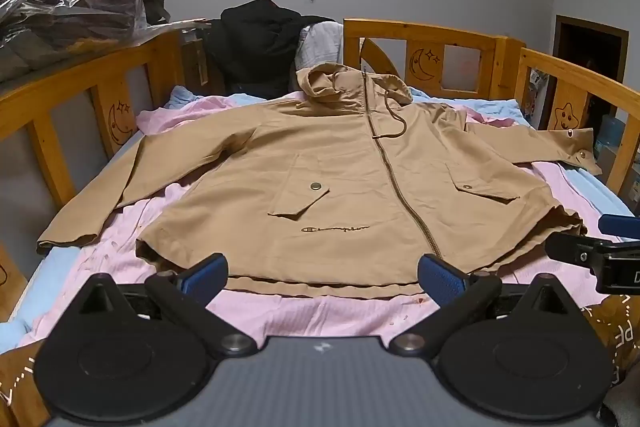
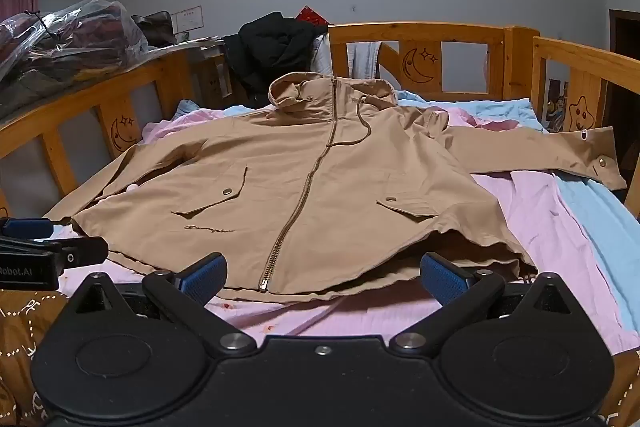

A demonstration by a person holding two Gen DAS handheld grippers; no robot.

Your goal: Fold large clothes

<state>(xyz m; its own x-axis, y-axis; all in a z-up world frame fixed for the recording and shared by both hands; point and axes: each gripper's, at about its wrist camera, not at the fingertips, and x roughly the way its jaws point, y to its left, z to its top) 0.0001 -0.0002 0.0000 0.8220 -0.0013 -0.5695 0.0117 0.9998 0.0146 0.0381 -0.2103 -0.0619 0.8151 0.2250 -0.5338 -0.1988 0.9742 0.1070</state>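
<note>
A tan hooded jacket (image 1: 340,163) (image 2: 320,167) lies flat and zipped on the bed, front up, hood toward the far rail and both sleeves spread out sideways. My left gripper (image 1: 322,277) hovers open just short of the jacket's hem, left of the zipper's end, with nothing between its blue pads (image 1: 204,277). My right gripper (image 2: 322,277) is open too, near the hem right of the zipper, holding nothing. Each gripper shows at the edge of the other's view: the right one (image 1: 600,251), the left one (image 2: 44,255).
Pink (image 1: 300,315) and light blue (image 2: 600,219) garments lie under the jacket. Wooden bed rails (image 1: 424,31) with moon and star carvings fence the far and side edges. A black garment (image 1: 256,43) hangs over the far rail. Plastic-wrapped clothes (image 1: 60,7) are stacked at the left.
</note>
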